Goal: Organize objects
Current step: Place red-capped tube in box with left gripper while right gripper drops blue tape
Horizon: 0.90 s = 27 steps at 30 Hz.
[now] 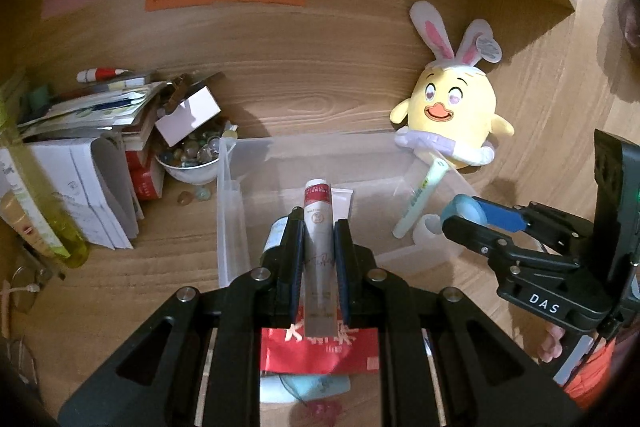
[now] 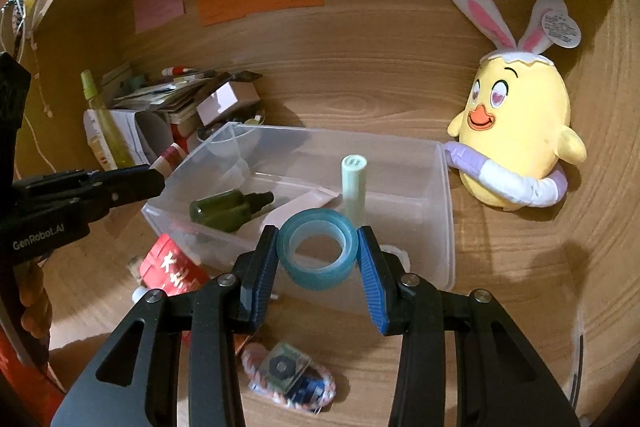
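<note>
Left wrist: left claw (image 1: 319, 259) clamps tube (image 1: 318, 251) above bin (image 1: 228, 211). Right claw (image 2: 318, 247) grips tape roll (image 2: 317, 247) at bin's near wall. Bottle (image 2: 228, 209), stick (image 2: 354, 187) already binned; red packet (image 2: 172, 267), pouch (image 2: 286, 375) left on tabletop (image 2: 500, 247).

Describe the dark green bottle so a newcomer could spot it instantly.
Start at the clear plastic bin on the wooden desk, left of the yellow chick plush. Inside its left compartment a dark green bottle lies on its side with a black cap. It is the bin's only dark item; the pale green tube beside it stands upright.
</note>
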Tool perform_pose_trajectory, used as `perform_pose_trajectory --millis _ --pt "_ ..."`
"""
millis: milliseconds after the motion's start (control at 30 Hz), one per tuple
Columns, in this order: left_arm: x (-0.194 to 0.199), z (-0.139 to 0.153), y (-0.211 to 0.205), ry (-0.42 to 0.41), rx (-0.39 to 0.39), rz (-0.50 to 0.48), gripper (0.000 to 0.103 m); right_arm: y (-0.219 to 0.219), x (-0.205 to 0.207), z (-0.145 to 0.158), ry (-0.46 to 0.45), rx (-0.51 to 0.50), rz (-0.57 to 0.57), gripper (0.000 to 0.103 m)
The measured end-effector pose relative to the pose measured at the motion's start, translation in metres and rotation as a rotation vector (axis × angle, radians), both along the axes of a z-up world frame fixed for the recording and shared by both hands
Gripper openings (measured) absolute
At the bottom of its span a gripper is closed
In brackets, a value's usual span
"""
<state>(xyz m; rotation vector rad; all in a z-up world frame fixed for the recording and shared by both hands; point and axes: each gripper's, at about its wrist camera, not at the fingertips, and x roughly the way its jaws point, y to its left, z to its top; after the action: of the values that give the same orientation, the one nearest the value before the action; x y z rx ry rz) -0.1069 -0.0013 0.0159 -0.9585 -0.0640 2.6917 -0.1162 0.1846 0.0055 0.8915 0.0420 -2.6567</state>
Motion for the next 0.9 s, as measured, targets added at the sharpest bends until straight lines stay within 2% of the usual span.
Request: perform_pose_trajectory --millis 200,700,900 --pt "-0.02 -0.002 0.004 -0.042 0.01 -0.031 0.014 0.0 -0.02 -0.004 -0.034 -0.017 0.005 0.036" --pt "-0.072 -0.025 0.034 -0.141 -0.053 -0.081 0.014 0.007 -0.052 -0.021 -0.072 0.007 -0.061 0.036" --pt "-0.08 -0.036 0.042 -0.166 -0.068 -0.098 0.014 0.008 -0.056 -0.026 -0.084 0.03 -0.077 0.036"
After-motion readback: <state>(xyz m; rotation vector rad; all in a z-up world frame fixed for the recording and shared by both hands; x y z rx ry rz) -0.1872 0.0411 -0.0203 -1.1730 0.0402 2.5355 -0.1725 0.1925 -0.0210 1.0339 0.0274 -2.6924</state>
